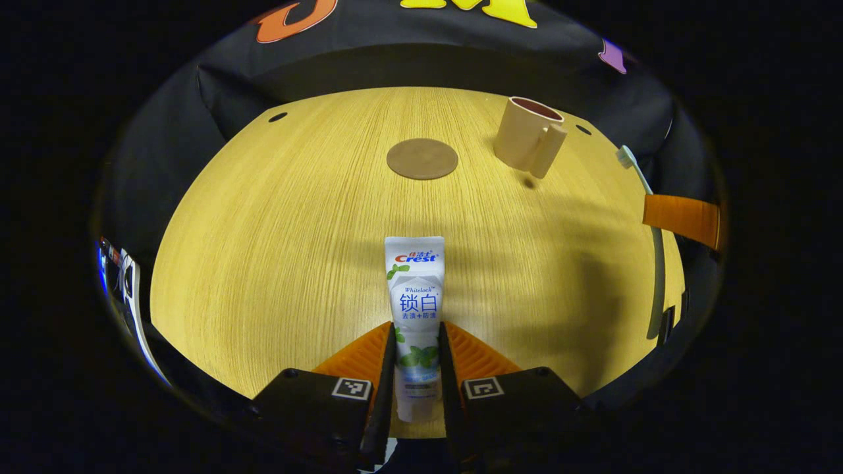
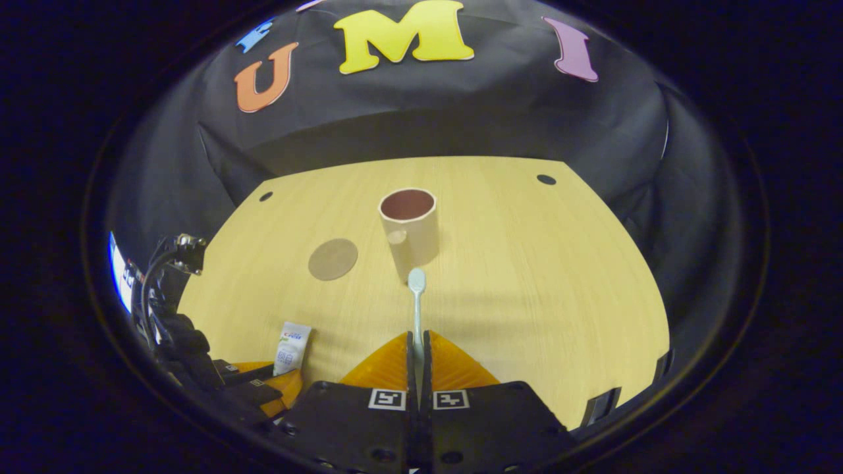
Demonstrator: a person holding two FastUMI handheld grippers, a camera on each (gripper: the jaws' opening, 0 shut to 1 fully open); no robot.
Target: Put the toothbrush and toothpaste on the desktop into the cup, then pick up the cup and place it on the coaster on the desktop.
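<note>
Both tongs grip: left tongs (image 1: 417, 355) hold the toothpaste (image 1: 415, 309), right tongs (image 2: 417, 352) the toothbrush (image 2: 416, 309). Next we tip each into the cup (image 2: 409, 230).

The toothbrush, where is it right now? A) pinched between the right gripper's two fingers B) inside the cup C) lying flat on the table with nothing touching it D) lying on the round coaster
A: in the right gripper view the toothbrush stands out from between the closed fingers of the right gripper, its head pointing toward the cup, while the coaster lies bare.
</note>
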